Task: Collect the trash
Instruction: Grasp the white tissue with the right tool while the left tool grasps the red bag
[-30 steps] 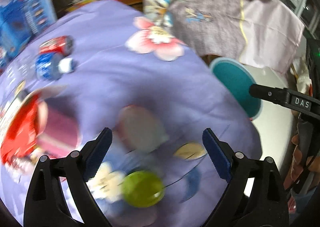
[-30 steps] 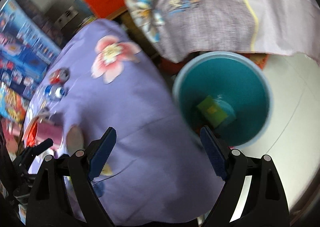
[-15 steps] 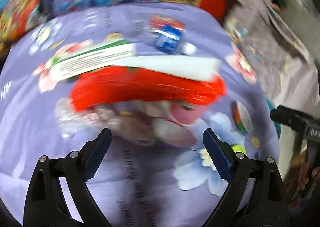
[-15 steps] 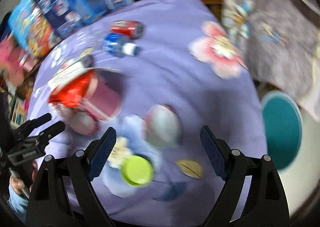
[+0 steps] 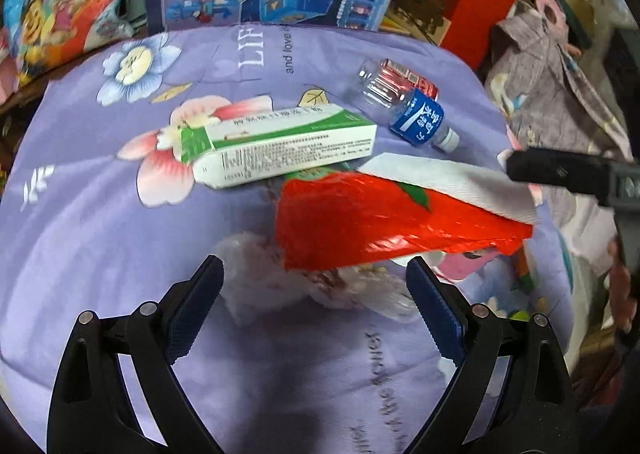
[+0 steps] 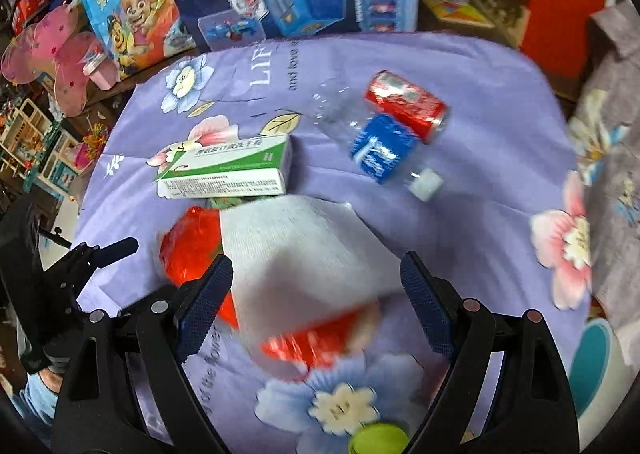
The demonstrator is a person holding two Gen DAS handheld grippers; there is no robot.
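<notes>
**Lining up both grippers over the trash pile**

I am holding the left gripper [image 5: 314, 294] wide open and empty above the purple flowered cloth [image 5: 100, 234], with a crumpled clear wrapper [image 5: 280, 282] lying between its fingers but untouched. The right gripper [image 6: 316, 294] is also gaping with nothing in it, hanging over the white napkin [image 6: 304, 250] that is draped on the red foil bag [image 6: 188, 250].

The rest of the trash is lying farther back on the cloth: the green and white carton [image 5: 276, 141] just behind the bag, then the plastic bottle with the blue label [image 6: 380, 149] touching the red can [image 6: 404, 101]. The teal bin [image 6: 592, 370] is sitting off the near right edge of the table.

I am judging the napkin to be the right hand's next pick. It is soft and resting loose on slippery foil, so I am planning to come straight down, pinch it near the middle and close fully, so a corner is not slipping out. I am keeping the left hand to the wrapper, clear of the right fingers, since the two grippers are working close together. The right-hand view is blurred, so I am wanting it steady before committing.
</notes>
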